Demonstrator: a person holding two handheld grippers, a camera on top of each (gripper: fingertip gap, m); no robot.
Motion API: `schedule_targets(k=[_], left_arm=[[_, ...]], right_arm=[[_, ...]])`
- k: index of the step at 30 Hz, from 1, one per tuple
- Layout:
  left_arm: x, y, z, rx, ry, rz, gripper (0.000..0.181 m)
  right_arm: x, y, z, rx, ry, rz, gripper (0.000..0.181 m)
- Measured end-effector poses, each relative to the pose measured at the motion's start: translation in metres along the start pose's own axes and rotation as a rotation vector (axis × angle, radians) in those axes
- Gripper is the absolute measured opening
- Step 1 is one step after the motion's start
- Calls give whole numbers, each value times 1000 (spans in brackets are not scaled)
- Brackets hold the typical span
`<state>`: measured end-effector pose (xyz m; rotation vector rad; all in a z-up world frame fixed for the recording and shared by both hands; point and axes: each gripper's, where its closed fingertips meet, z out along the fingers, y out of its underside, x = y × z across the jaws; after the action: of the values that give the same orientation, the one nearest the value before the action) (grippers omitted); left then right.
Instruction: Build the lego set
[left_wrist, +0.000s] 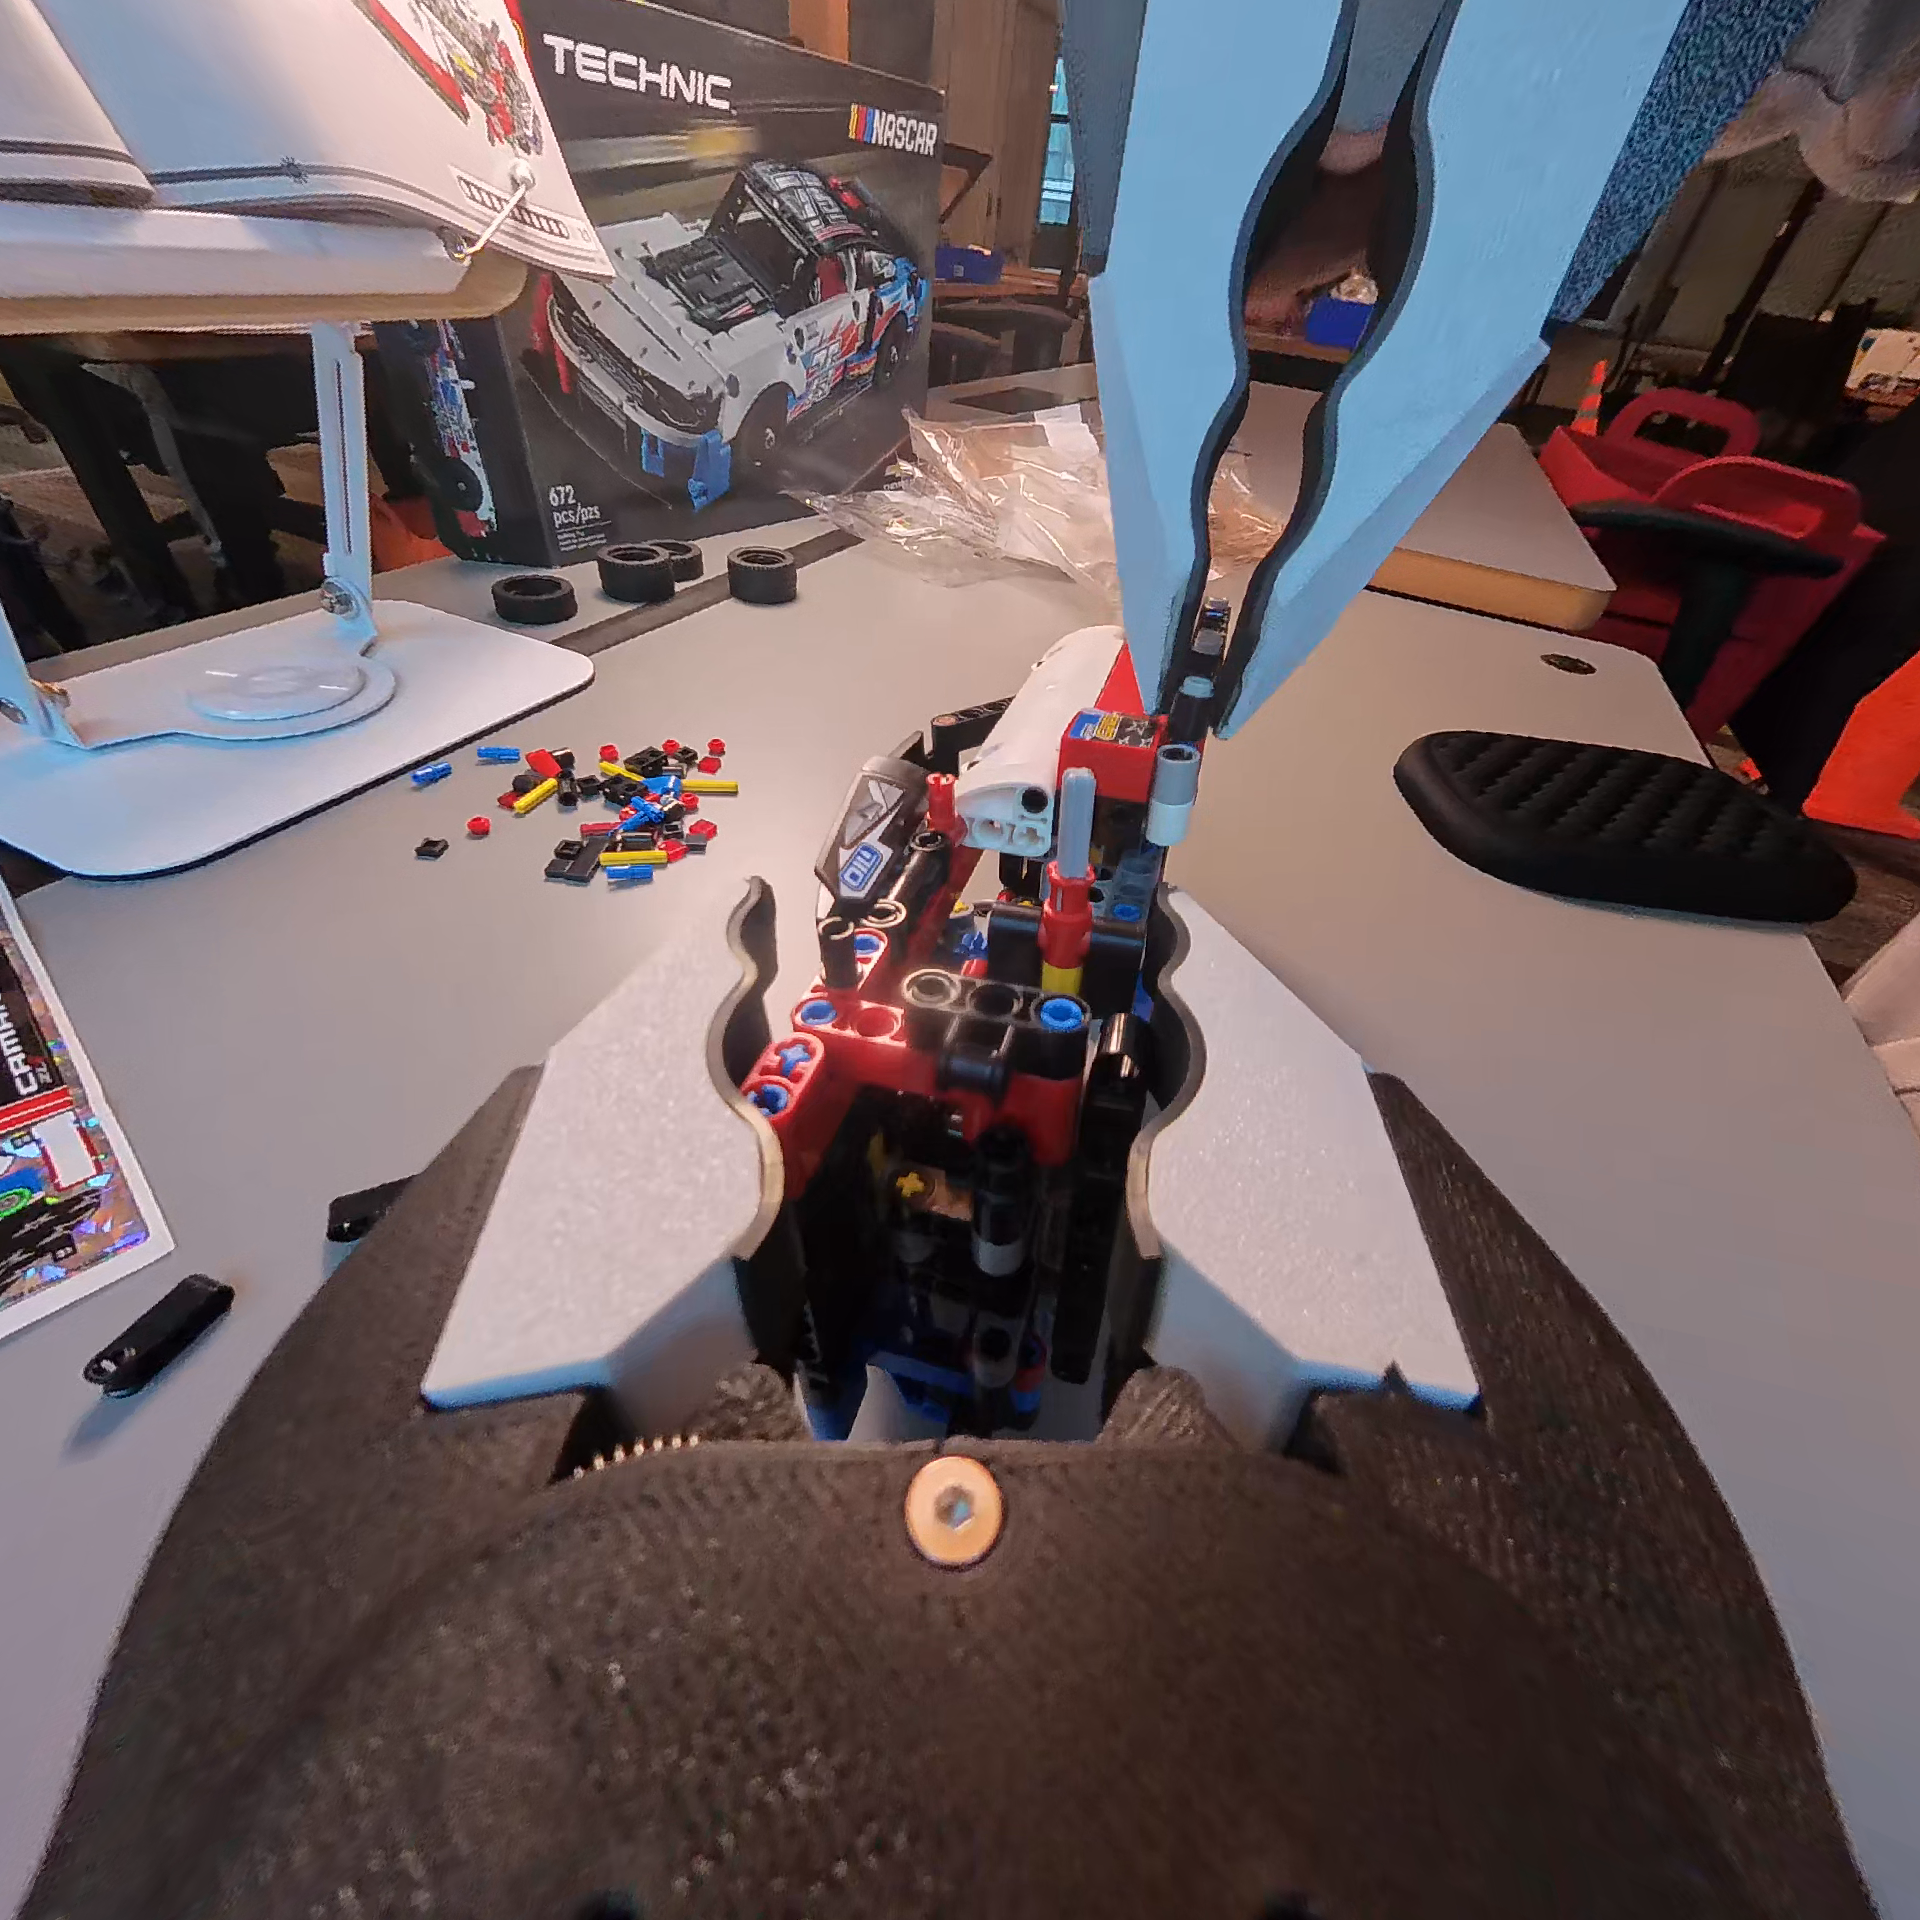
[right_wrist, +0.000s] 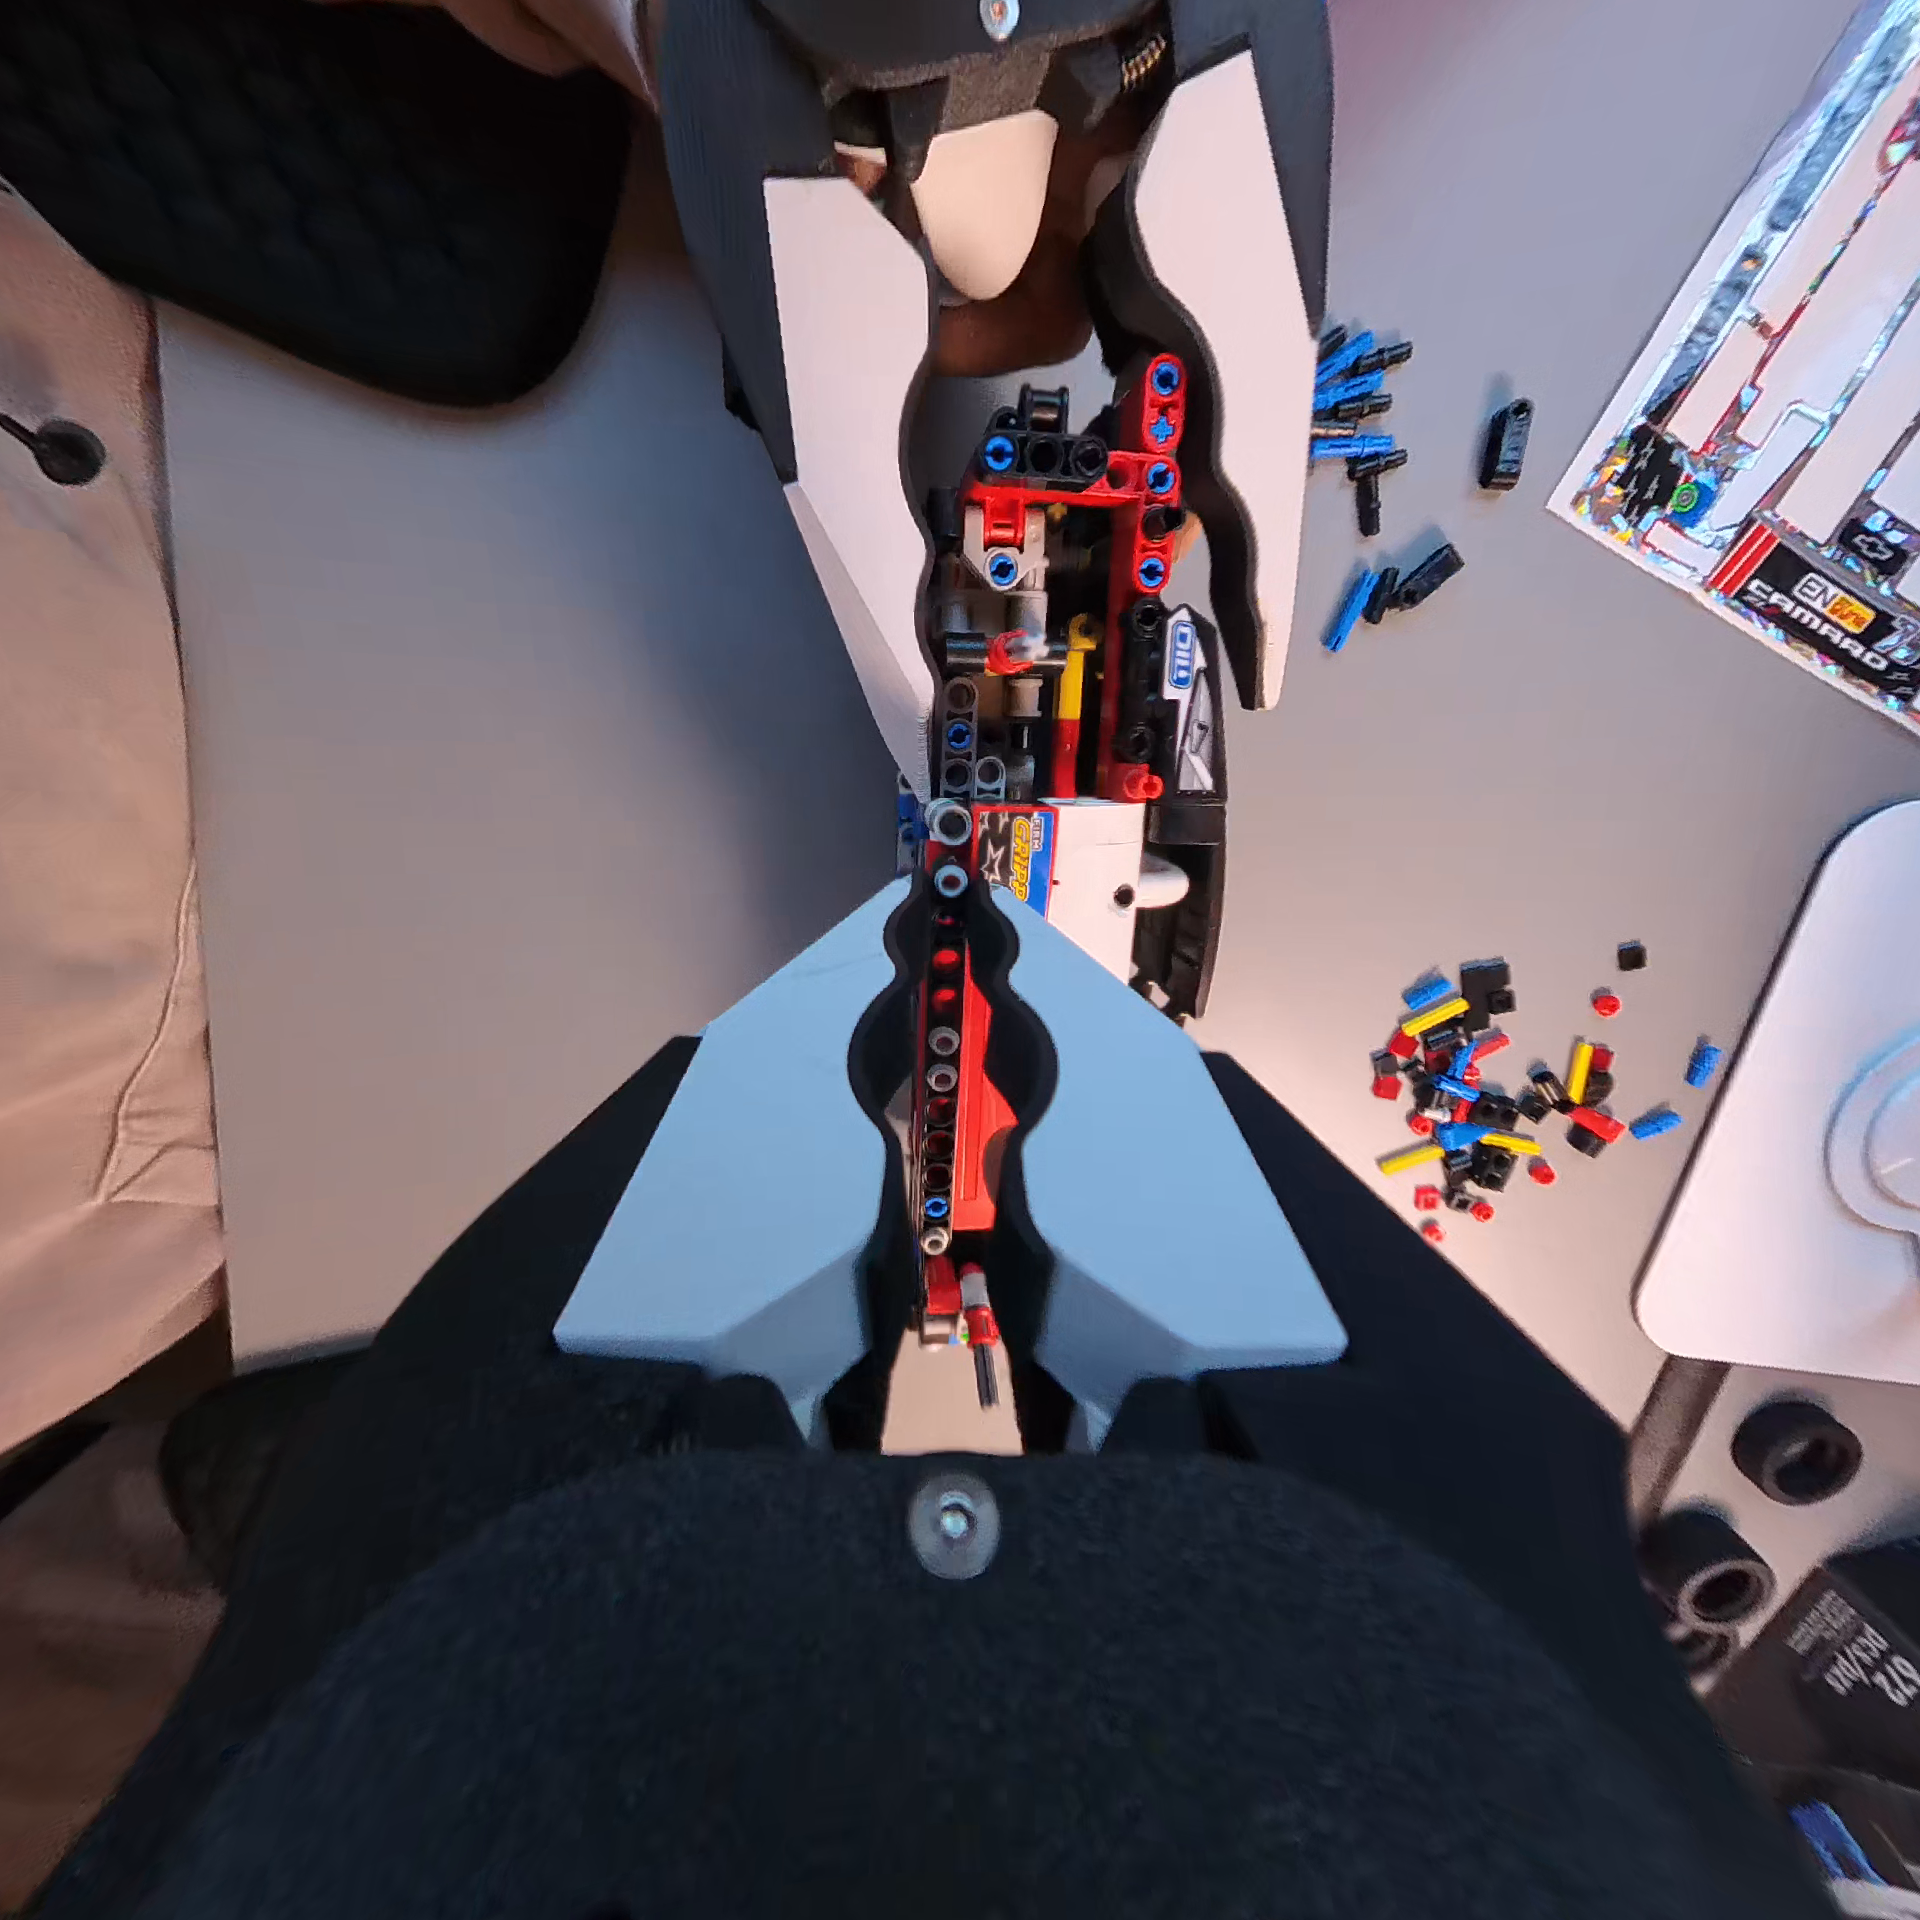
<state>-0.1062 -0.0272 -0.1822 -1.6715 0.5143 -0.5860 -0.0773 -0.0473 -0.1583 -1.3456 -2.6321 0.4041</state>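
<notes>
So both tools clamped on half-built lego chassis (left_wrist: 987, 1018), held just above bench (left_wrist: 1455, 935). Left tool (left_wrist: 961, 997) grips near end across red/black frame; right tool (left_wrist: 1195, 686) pinches narrow red beam at far end. Tip: keep left grip steady, push along beam, don't twist. Long axis runs near-to-far, white-panel end pointing away. Loose parts pile (left_wrist: 613, 810) sits far left.
</notes>
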Motion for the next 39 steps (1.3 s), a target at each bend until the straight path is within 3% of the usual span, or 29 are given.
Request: schedule_targets(k=[12,17,20,26,30,39], left_arm=[[-1,0,4,-21,2,-12,69],[-1,1,-1,-6,10,-8,70],[-1,1,-1,-3,11,-3,71],[1,1,-2,4,11,8,71],[4,1,-2,1,12,39,71],[12,3,0,-23,12,106,71]], right_arm=[[2,4,1,-153,29,-67,3],[5,-1,-4,95,9,40,11],[1,11,-18,149,-43,56,16],[-7,55,-9,10,22,-33,13],[-7,59,-10,-28,77,-110,5],[-20,60,-16,-113,-20,-86,4]])
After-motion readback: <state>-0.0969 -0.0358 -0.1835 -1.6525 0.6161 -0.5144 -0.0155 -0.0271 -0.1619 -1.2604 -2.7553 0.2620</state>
